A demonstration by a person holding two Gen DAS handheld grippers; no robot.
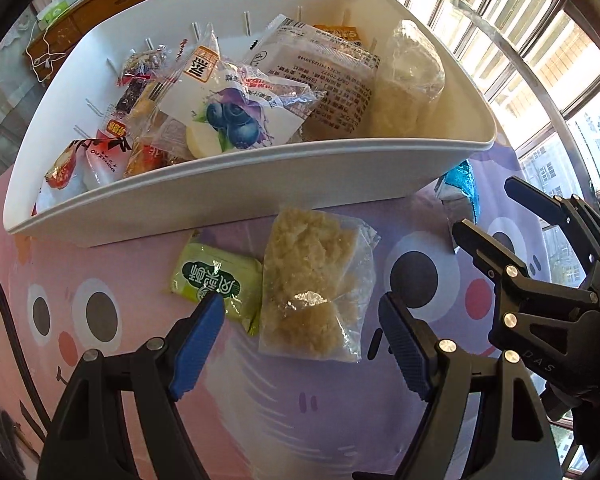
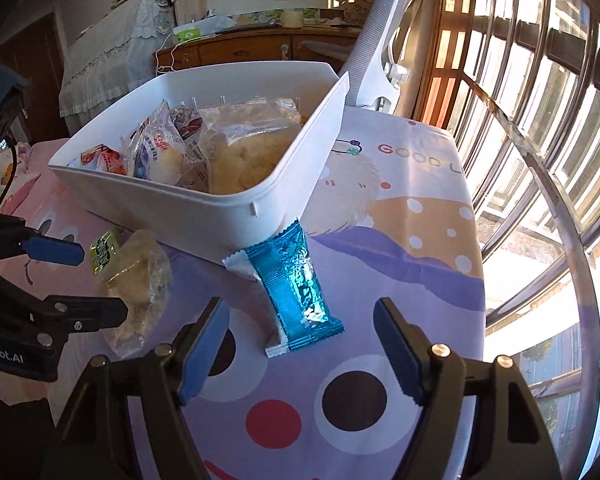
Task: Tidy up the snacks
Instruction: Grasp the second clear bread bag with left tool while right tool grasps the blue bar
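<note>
1. Most of the job looks done: the white bin [image 1: 236, 196] on the worktop [image 2: 400, 248] already holds a heap of wrapped snacks, incl. a blueberry pack [image 1: 236, 120] on top and a big clear bag of pale puffs [image 2: 244, 148] at one end.
2. Left to do, as far as you can see: three packs lie outside the bin on the cartoon cloth. That's a crumbly clear-wrapped cake [image 1: 316, 284], a green pack [image 1: 216, 276] touching its side, and a blue foil bar [image 2: 296, 288].
3. The cake and green pack lie just in front of the bin's near wall. The blue bar lies at the bin's corner, one end tucked against or under the rim; can't tell which.
4. Your left tool [image 1: 300, 320] is open wide, empty, pads either side of the cake w/o touching it. One pad tip overlaps the green pack in view; contact unclear.
5. Your right tool [image 2: 300, 320] is open too, holding nothing, w/ the blue bar's near end between the pads, no squeeze yet.
6. Judgement: you're near the end, approx. three packs from finished. Both tools look lined up for a pick, so next is close, lift, drop into the bin.
</note>
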